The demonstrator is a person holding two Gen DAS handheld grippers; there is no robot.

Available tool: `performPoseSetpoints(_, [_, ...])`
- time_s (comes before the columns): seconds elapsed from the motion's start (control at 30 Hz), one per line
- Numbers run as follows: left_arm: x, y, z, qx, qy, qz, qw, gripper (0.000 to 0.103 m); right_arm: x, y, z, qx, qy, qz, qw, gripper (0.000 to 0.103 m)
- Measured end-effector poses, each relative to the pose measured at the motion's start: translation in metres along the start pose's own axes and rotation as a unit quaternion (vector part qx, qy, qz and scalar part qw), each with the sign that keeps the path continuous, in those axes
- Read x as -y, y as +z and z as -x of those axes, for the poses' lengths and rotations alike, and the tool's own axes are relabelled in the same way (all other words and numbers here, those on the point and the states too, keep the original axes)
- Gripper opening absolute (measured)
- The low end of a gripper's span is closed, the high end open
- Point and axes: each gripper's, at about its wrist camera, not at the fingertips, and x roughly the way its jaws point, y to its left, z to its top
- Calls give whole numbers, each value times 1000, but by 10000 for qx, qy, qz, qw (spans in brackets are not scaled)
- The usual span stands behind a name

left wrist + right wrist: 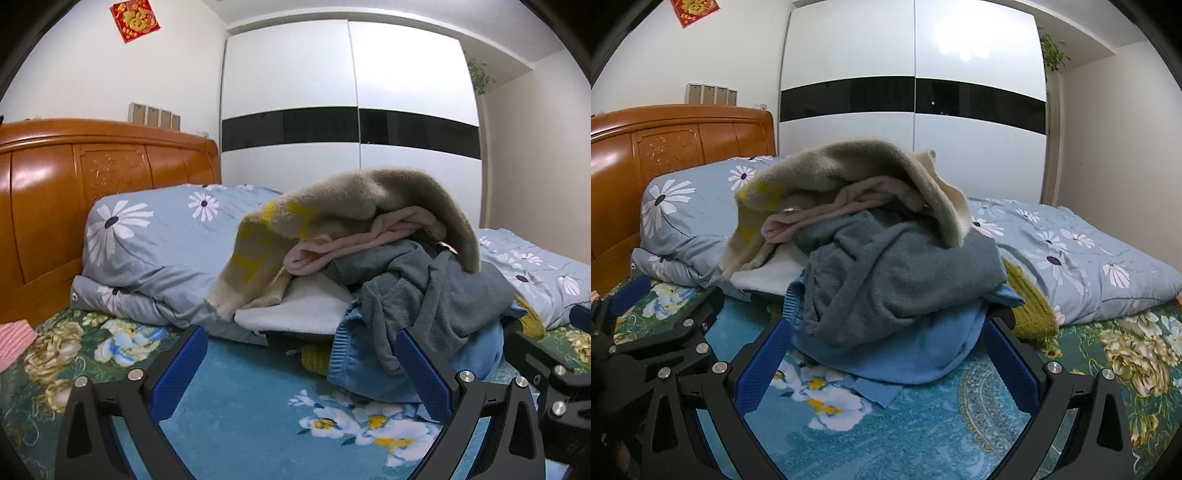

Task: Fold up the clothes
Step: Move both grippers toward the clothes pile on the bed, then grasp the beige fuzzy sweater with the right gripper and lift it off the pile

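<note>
A pile of clothes lies on the bed: a beige fuzzy sweater with yellow letters (351, 199) (849, 170) on top, a pink garment (354, 236) (820, 214), a grey sweatshirt (436, 291) (894, 277), a light blue garment (373, 365) (923, 354), a white one (303, 306) and an olive knit (1030, 306). My left gripper (299, 354) is open and empty just before the pile. My right gripper (886, 347) is open, its fingers (768, 354) on either side of the blue garment's edge.
The bed has a floral blue-green sheet (251, 417) (960, 424). A folded daisy-print duvet (155, 251) (1089, 266) lies behind the pile. An orange wooden headboard (92, 192) stands at the left, a white wardrobe (351, 110) behind. The left gripper shows in the right view (646, 332).
</note>
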Motion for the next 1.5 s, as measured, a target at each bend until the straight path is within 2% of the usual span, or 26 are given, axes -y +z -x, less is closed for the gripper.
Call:
performPoseSetpoints(0.2, [-13,-5,-5,-24,-143,215,9997,103,-15,8,0,163,40,232,9996,103])
performPoseSetpoints(0.33, [-16,-7,-8,-17,-78,143,9999,103,-23,18,0,323,58,321,9989,103])
performPoseSetpoints(0.53, [-24,-7,-8,32,-305,317,9990,103,-39,24,-3,390,164,597,9973,103])
performPoseSetpoints(0.67, [-27,-8,-10,5,-286,316,9991,103,-43,26,-3,462,164,575,9971,103])
performPoseSetpoints(0.8, [-30,-10,-12,-2,-200,352,9992,103,-42,33,1,737,249,439,9960,103])
performPoseSetpoints(1.03, [-41,-13,-15,-25,-214,542,9983,103,-48,45,-2,783,112,722,9943,103])
performPoseSetpoints(1.13, [-44,-14,-12,124,-167,556,9982,103,-50,48,-5,790,107,852,9932,103])
performPoseSetpoints(1.2, [-45,-15,-5,455,-75,478,9978,103,-50,52,-9,819,60,996,9916,103])
performPoseSetpoints(1.27, [-46,-15,3,737,58,306,9968,103,-50,60,-14,880,-12,1202,9888,103])
performPoseSetpoints(1.33, [-49,-14,2,685,120,265,9972,103,-52,71,-21,974,-120,1553,9830,103])
performPoseSetpoints(1.5, [-59,-13,-1,508,178,396,9978,103,-70,104,-67,926,-447,2773,9553,103])
